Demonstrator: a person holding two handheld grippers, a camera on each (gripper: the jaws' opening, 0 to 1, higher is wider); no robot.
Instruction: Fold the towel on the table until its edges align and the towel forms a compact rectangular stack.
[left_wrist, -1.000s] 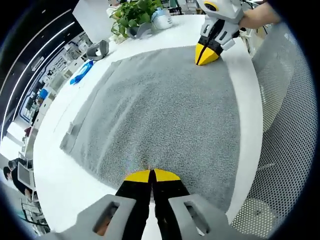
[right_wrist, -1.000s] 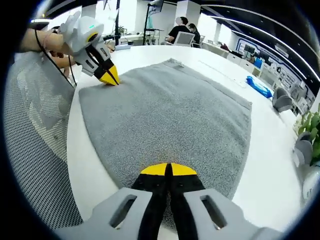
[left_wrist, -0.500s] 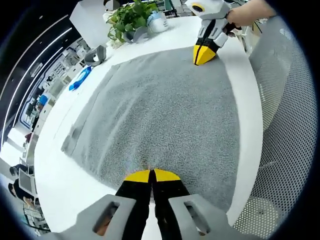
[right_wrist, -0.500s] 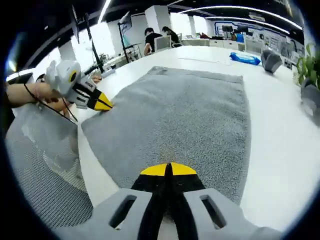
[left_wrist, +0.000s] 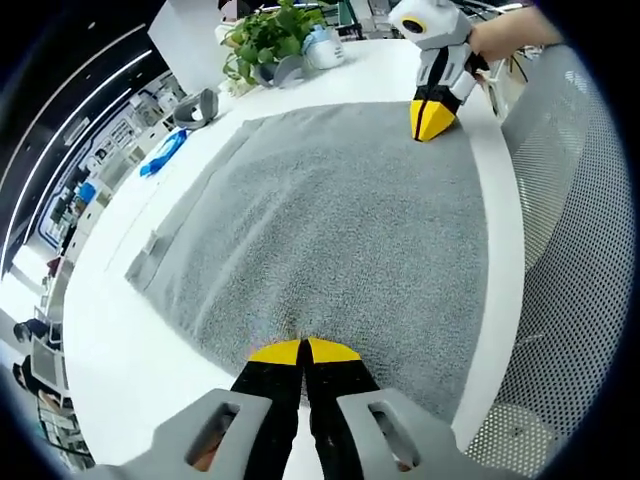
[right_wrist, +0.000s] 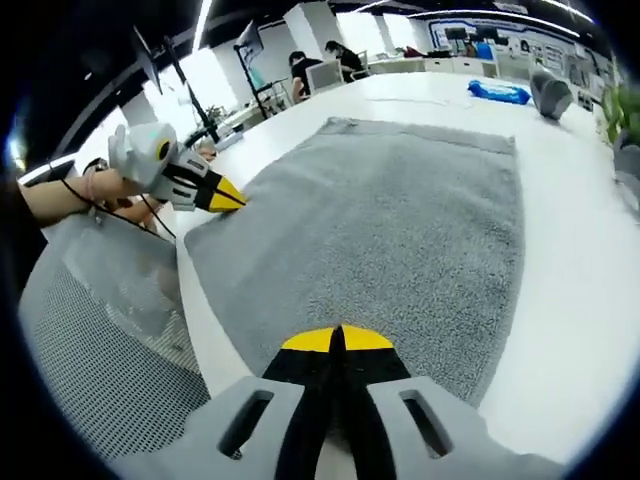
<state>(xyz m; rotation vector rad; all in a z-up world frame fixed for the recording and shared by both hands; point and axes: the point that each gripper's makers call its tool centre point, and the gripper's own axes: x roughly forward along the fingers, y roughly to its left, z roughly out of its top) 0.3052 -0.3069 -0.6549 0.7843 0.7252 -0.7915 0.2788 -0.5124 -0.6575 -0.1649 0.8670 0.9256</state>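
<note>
Both near corners pinched, gray towel (left_wrist: 330, 210) flat on the white table (left_wrist: 120, 330), ready to fold.

Left gripper (left_wrist: 302, 350) is clamped on one near corner, right gripper (right_wrist: 336, 338) on the other, apparently to lift that edge evenly; the grip itself is hidden. The left gripper view catches a plant (left_wrist: 265, 35); the right gripper view shows a mesh chair (right_wrist: 90, 340).

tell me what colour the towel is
Plain grey, no pattern: the towel shows best in the left gripper view.
</note>
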